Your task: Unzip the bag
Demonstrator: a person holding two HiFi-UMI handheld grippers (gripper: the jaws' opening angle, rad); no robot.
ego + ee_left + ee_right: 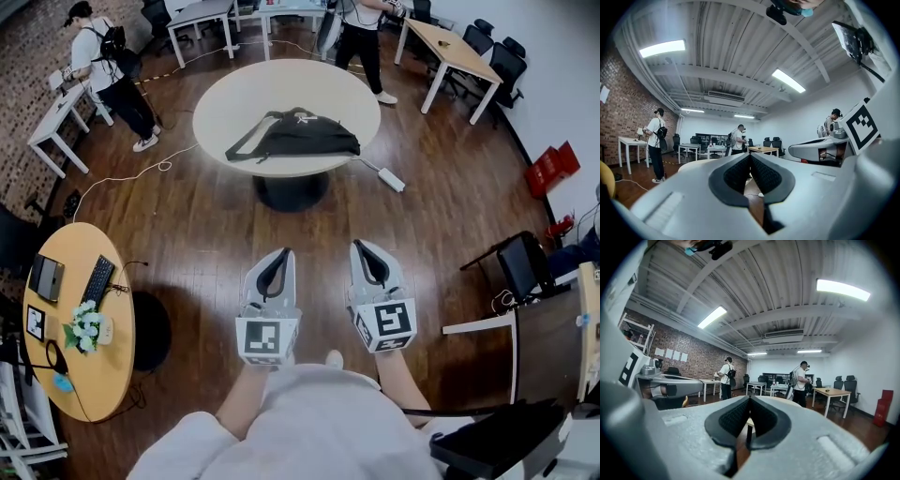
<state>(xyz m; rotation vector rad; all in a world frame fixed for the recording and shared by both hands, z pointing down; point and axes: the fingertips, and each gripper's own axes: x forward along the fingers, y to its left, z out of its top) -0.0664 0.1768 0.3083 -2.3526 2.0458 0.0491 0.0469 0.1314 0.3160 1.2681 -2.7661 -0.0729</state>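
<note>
Bag (298,134) of soft black fabric lies slumped and flat on the round, pale table (225,94) ahead of us, well apart from both claws. We hold our left gripper (278,255) level above the dark plank floor (187,216), its ribbed black pads (736,174) pressed together on nothing. Beside it, our smooth grey right gripper (364,247) is likewise closed and empty.

One bag (295,134), two grippers (283,254) (360,247) — two round tables (234,94) (105,375) (one wooden).
</note>
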